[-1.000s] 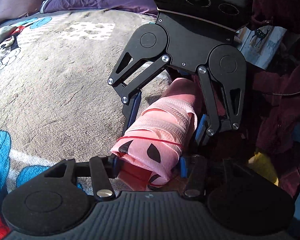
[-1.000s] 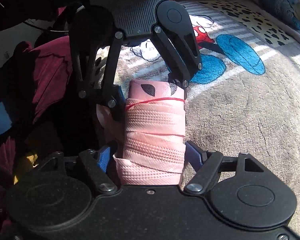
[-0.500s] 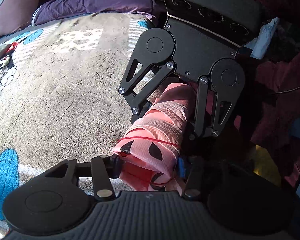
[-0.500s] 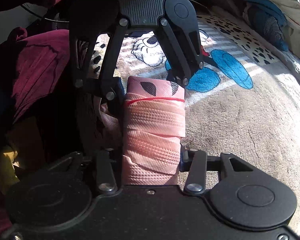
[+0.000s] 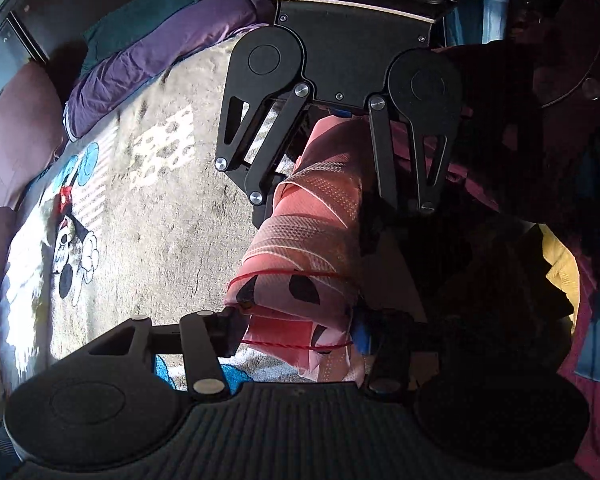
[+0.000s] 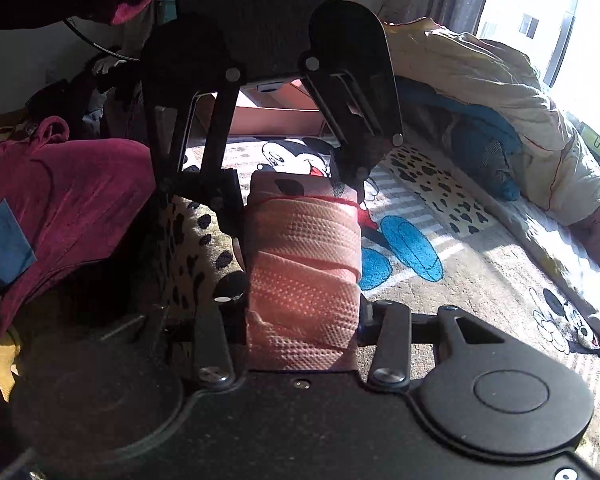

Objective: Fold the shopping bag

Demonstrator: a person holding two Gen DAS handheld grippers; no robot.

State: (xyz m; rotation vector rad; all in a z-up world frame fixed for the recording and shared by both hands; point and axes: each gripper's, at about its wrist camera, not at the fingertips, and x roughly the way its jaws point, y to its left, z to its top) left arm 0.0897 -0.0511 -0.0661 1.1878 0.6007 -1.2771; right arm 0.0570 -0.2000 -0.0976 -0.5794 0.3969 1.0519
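The pink shopping bag point(image 5: 308, 240) is rolled into a tight bundle, wound with its own strap and edged with red trim. It hangs in the air between both grippers. My left gripper point(image 5: 296, 324) is shut on the end with the black spots, and in the right wrist view it point(image 6: 292, 192) comes in from the top. My right gripper point(image 6: 300, 316) is shut on the opposite, strap-wrapped end of the bag point(image 6: 300, 264), its pads pressing both sides. In the left wrist view it point(image 5: 324, 200) faces me from above.
A beige cartoon-mouse blanket point(image 5: 160, 220) covers the bed below. A maroon garment point(image 6: 60, 200) is heaped to one side, with a yellow cloth point(image 5: 560, 264) near it. Purple bedding point(image 5: 148, 64) lies at the far edge, and a cream duvet point(image 6: 480, 80) is piled by the window.
The right gripper's jaws have closed onto the bundle's end. Both grippers have risen with the bundle, lifting it higher off the blanket, and the left view has rolled.
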